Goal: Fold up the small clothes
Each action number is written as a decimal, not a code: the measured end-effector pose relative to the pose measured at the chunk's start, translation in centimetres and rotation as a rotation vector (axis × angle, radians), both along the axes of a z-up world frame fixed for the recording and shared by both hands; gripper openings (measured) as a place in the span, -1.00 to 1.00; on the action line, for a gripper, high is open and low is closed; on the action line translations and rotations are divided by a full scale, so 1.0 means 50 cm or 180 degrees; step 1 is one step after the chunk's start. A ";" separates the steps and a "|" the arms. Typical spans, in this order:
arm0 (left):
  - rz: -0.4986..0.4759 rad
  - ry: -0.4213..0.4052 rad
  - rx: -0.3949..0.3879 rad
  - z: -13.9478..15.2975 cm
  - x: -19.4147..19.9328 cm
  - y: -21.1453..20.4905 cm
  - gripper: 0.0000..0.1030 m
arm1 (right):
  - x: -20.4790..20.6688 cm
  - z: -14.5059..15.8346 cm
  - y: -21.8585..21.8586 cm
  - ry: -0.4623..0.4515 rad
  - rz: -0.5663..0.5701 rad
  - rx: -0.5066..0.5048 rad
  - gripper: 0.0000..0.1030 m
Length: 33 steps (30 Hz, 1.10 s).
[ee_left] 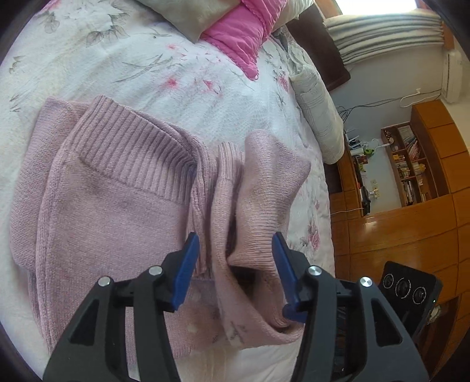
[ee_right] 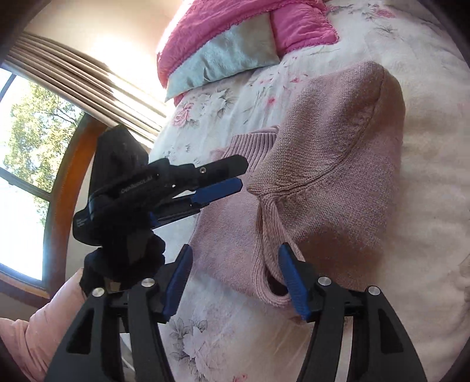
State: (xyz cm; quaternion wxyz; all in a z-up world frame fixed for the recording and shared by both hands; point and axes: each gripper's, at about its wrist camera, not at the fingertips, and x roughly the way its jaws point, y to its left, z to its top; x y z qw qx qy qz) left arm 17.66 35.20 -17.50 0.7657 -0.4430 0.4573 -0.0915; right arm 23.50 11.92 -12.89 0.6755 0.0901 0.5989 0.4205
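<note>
Sweater (ee_left: pixel 117 205), pink knit, is lying partly folded on the floral bedspread (ee_left: pixel 88 58); both claws, left gripper (ee_left: pixel 235 252) and right gripper (ee_right: pixel 235 264), are gaping wide, straddling bunched folds.

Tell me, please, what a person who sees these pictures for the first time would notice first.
The eye falls first on the dusty pink knit sweater, lying partly folded on the floral bedspread. The left gripper and the right gripper both hover over it with jaws open. At the head of the bed, a bright pink pillow stands out.
</note>
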 end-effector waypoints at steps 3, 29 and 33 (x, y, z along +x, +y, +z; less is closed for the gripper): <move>-0.0073 0.0065 -0.0013 -0.009 0.024 -0.021 0.10 | 0.003 -0.029 -0.020 0.0141 -0.0046 0.0003 0.18; -0.0262 0.0091 0.0385 -0.019 0.099 -0.110 -0.61 | -0.046 -0.125 -0.259 0.0561 -0.0733 -0.0188 0.19; -0.0056 -0.0240 0.0305 0.041 0.060 -0.085 -0.63 | -0.044 -0.131 -0.255 0.0564 -0.0732 -0.0229 0.19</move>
